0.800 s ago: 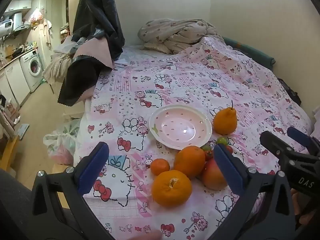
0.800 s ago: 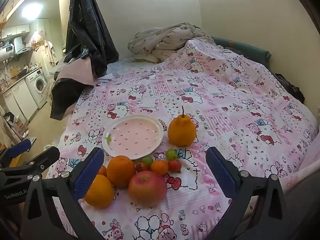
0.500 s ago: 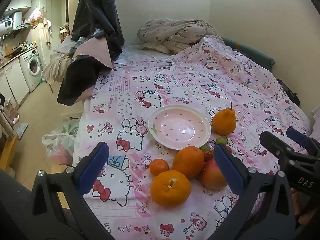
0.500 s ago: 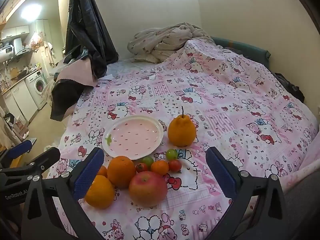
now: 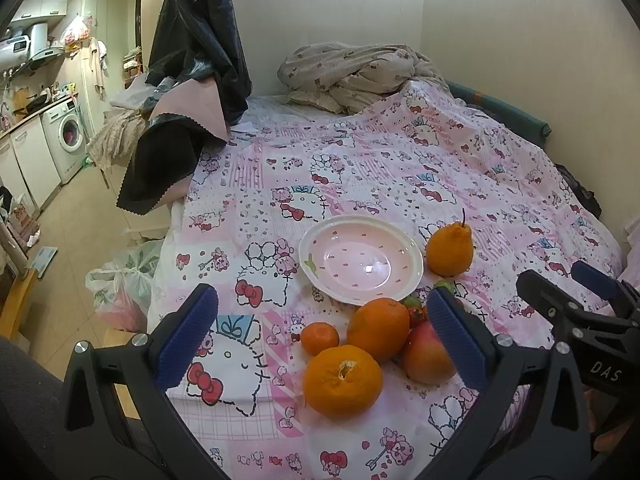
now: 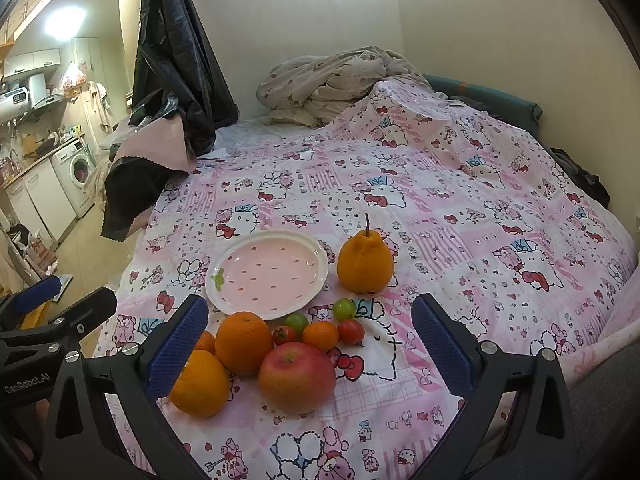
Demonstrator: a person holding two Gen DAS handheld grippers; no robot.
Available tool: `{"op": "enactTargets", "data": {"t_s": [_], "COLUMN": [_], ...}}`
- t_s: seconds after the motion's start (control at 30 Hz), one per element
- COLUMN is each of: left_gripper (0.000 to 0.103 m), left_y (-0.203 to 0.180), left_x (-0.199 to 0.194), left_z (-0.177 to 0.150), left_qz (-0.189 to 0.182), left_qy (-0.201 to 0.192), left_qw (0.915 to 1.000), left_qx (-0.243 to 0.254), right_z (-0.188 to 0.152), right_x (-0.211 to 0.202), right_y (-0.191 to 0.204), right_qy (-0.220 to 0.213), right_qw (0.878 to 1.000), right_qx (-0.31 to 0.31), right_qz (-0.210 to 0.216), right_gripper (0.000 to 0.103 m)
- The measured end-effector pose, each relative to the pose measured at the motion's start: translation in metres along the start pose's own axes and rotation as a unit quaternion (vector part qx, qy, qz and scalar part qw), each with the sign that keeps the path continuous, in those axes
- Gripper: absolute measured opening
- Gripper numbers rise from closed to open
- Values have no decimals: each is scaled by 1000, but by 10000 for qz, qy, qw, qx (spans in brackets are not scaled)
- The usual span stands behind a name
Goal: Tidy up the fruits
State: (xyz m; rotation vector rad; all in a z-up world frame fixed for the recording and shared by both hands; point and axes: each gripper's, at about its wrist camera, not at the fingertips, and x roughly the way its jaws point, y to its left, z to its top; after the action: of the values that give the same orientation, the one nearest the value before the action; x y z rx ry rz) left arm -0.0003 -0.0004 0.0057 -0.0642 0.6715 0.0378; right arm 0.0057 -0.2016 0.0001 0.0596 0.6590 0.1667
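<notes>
both hand-held grippers, left and right, gape empty; on the soft pink cartoon-print bedspread, nudging the red apple could roll fruit off.

Very little differs. In the left wrist view the plate, the pear-shaped orange fruit and the fruit cluster by the near edge of the bedspread sit a shade lower in the picture than before. The left gripper seems to have tipped up or eased back slightly; the shift is too small to tell which. The right gripper, at that view's right side, has crept a little leftward, toward the fruit. In the right wrist view, the left gripper's fingers stand slightly higher at the left border than they did.
</notes>
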Motion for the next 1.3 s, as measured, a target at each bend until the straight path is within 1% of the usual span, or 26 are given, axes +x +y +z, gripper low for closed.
{"op": "enactTargets", "data": {"t_s": [1.3], "left_gripper": [103], "left_y": [0], "left_x": [0], "left_z": [2], "left_qz": [6], "left_qy": [16], "left_qw": [10000], "left_qx": [-5], "right_z": [0], "right_x": [4], "right_y": [0], "right_qy": [49], "right_qw": [10000], "right_qx": [-11], "right_qz": [-51], "right_gripper": [103]}}
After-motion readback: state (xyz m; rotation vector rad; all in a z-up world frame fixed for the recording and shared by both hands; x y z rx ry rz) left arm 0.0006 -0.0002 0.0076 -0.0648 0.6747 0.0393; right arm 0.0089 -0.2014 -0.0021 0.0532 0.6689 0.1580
